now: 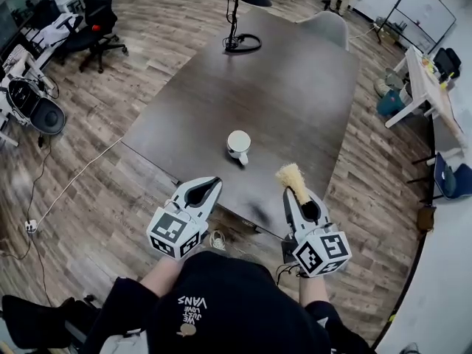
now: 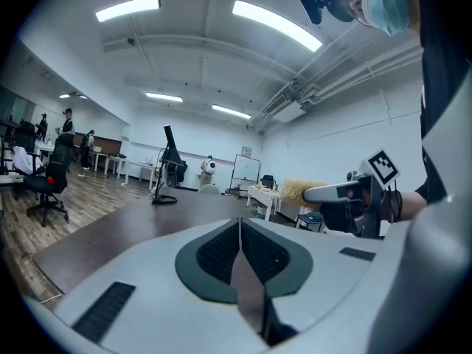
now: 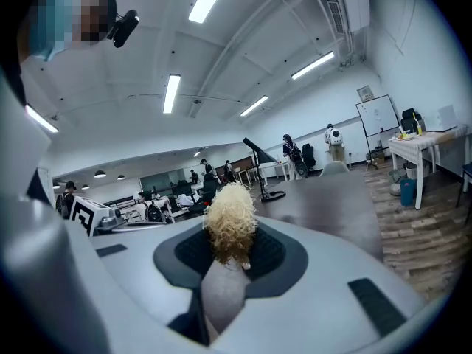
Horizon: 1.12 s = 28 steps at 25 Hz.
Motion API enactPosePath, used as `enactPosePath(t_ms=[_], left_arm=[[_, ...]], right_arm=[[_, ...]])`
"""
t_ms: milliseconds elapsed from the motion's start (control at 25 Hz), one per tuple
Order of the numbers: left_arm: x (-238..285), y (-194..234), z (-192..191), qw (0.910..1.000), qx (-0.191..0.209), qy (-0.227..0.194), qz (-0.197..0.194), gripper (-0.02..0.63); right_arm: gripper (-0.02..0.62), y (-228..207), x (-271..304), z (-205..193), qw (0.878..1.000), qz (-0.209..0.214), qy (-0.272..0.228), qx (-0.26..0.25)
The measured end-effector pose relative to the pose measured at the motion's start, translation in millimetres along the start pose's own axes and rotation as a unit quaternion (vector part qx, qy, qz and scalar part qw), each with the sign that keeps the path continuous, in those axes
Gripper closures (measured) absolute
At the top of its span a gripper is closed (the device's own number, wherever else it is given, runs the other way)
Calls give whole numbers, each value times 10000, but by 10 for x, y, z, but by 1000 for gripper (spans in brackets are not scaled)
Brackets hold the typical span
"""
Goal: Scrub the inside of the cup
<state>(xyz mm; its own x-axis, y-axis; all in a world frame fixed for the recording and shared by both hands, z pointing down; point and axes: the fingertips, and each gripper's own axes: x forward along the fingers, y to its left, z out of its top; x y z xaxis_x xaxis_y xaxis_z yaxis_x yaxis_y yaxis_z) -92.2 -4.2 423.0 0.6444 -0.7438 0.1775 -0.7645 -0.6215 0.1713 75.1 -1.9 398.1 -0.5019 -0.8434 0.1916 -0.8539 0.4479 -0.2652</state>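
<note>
A white cup [image 1: 238,146] stands upright near the front of the dark table [image 1: 295,87]. My left gripper [image 1: 209,187] hovers at the table's near edge, front left of the cup, shut with nothing between its pads [image 2: 240,231]. My right gripper [image 1: 298,199] is held front right of the cup, shut on the handle of a brush [image 1: 293,177]. Its tan bristles [image 3: 230,223] stick up past the jaws. The left gripper view also catches the brush [image 2: 299,191] and the right gripper [image 2: 352,195] off to its right. Both grippers are clear of the cup.
A black desk lamp [image 1: 240,21] stands at the table's far end, with a grey chair [image 1: 324,25] behind it. Office chairs [image 1: 96,28] and desks sit at the far left, a white side table [image 1: 424,80] at the right. Wood floor surrounds the table.
</note>
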Motion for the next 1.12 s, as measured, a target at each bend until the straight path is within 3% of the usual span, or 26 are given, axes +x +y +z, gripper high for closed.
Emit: enactPosePath(t_ms=[400,800,1120], left_arm=[[316,232,-255,9989,-284,358,119,584],[820,243,-602,9932,-722,871,260,583],[1154,364,-970,9811,-1076,1518,538,581]], right_arm=[[495,-103,316,2,9998,33,189,45],[495,-285,625,78,9982,438,395,-64],[495,-381,869,72,9963,686,513,-101]])
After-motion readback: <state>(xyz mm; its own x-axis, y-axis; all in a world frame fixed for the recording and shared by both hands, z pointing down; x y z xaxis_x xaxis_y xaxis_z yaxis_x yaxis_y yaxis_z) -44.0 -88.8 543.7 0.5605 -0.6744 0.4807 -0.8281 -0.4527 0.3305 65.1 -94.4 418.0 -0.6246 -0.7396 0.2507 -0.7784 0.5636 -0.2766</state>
